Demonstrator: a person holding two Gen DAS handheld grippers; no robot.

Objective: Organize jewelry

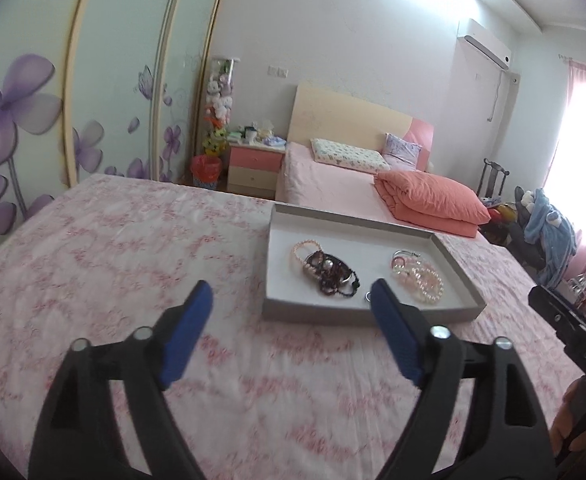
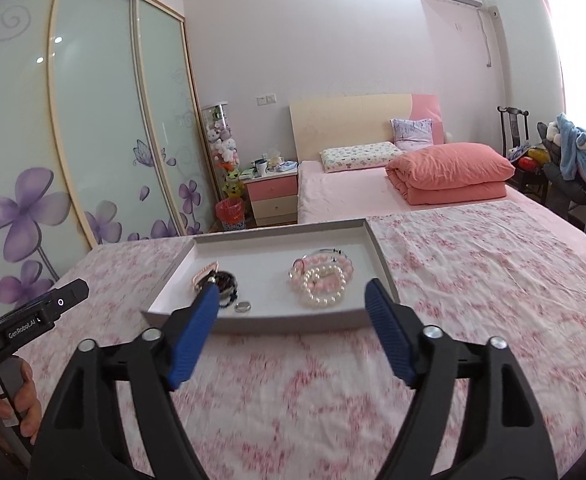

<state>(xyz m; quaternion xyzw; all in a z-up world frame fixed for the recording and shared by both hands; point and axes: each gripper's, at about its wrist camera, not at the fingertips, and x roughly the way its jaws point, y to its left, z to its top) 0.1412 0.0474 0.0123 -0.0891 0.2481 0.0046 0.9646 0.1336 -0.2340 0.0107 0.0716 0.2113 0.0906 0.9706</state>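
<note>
A shallow grey tray with a white floor sits on a pink floral cloth. In it lie a dark bead bracelet pile with a pale pink strand, a pearl and pink bead pile, and a small silver ring. My left gripper is open and empty, just in front of the tray. In the right wrist view the tray, dark beads, pearls and ring show. My right gripper is open and empty at the tray's near edge.
The cloth-covered surface stretches left and toward me. Beyond it is a bed with a folded orange quilt, a nightstand and a sliding wardrobe. The other handle shows at left.
</note>
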